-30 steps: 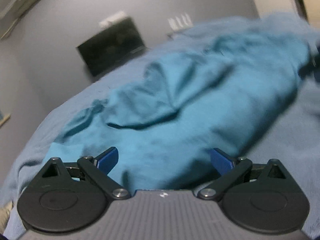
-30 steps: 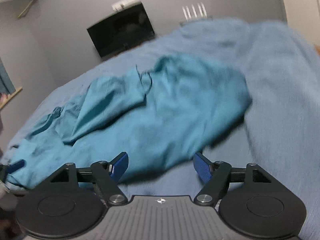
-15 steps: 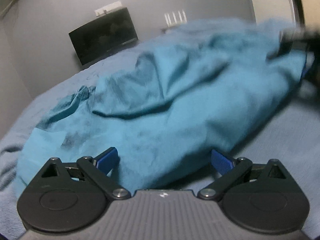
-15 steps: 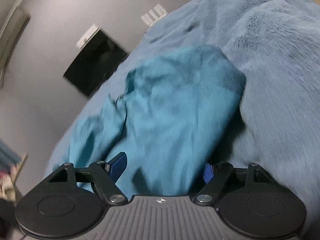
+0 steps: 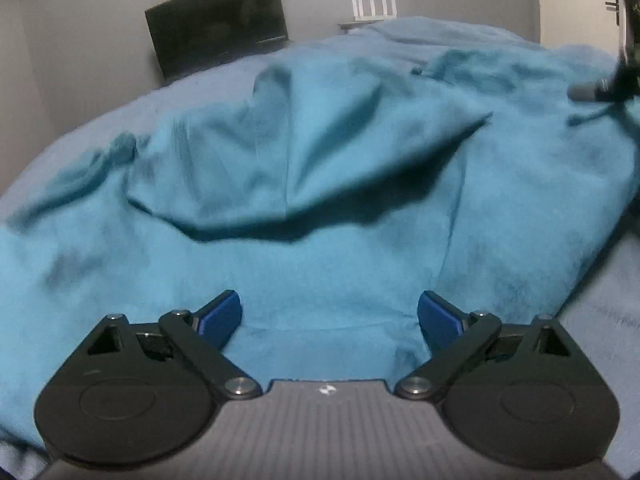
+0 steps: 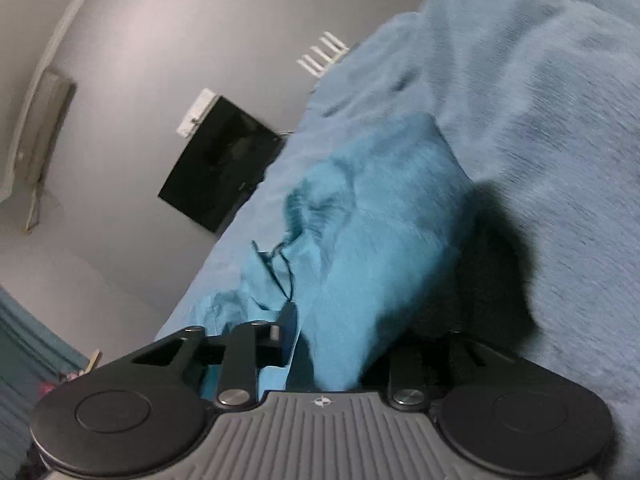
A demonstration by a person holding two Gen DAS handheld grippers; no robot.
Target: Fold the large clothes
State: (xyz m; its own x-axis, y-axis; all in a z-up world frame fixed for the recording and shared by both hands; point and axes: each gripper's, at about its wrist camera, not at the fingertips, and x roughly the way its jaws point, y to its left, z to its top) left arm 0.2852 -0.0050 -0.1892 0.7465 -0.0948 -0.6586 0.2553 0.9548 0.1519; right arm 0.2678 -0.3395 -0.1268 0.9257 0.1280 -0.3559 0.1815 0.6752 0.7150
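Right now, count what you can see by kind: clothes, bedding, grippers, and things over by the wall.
Teal garment: 1
Blue blanket: 1
Grippers: 2, left gripper, right gripper
Black screen: 1
White router: 1
Total: 6

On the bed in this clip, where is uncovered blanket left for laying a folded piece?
Bare blue blanket lies right of the teal garment in the right wrist view, and a strip remains between the garment's far edge and the dark screen. The middle is crowded: the rumpled garment covers it, with the right hand-held gripper closing on its near edge.
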